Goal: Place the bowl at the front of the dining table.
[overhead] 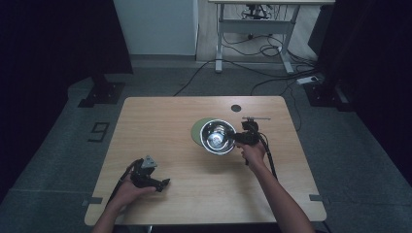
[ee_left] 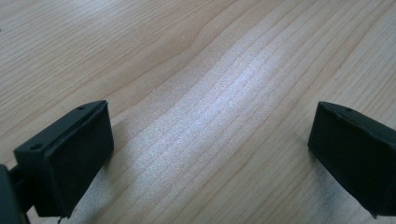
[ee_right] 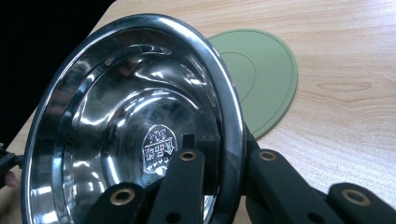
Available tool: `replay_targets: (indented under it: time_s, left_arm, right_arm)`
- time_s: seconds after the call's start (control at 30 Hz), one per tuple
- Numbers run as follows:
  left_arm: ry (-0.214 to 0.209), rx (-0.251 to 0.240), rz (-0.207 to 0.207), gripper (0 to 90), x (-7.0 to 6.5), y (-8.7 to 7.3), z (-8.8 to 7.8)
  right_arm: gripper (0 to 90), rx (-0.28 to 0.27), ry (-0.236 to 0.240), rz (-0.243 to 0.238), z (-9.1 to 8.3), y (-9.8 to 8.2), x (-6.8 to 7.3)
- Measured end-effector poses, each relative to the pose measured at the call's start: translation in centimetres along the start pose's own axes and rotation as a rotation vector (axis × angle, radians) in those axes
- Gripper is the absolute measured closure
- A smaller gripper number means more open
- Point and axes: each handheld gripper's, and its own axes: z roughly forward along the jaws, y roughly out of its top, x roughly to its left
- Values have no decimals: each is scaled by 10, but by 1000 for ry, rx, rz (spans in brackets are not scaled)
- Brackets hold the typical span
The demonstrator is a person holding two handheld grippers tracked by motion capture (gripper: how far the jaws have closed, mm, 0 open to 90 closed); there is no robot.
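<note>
Right tongs (overhead: 239, 138) clamped on the rim of a stainless steel bowl (overhead: 218, 136), one jaw inside the bowl, the other outside against its wall; in the right gripper view the right tongs (ee_right: 223, 173) pinch the rim near the bottom of the frame and the steel bowl (ee_right: 135, 121) stands tilted up on edge, its open side toward the camera, a stamped mark on its base. Just behind the bowl lies a flat round green mat (ee_right: 261, 79), flush on the wooden surface (ee_right: 345, 60); from the high view the bowl overlaps the mat (overhead: 197, 130), covering most of it, toward the far right part of the surface (overhead: 160, 126). Right hand (overhead: 252, 151) grips the tool from the near side, cable trailing back along the forearm. Left tongs (overhead: 159, 184) rest low at the near left of the surface, well apart from the bowl, held by the left hand (overhead: 128, 190). In the left gripper view the left tongs (ee_left: 210, 154) stand wide, bare wood grain between the jaws. A small dark round disc (overhead: 236, 108) sits near the far edge.
</note>
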Motion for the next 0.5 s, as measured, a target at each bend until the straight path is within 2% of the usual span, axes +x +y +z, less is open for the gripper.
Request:
replay_targets:
  time_s: [0.5]
  left_arm:
    - [0, 0, 0, 0, 0, 0, 0]
  right_arm:
    - [870, -5, 2, -1, 13, 9, 5]
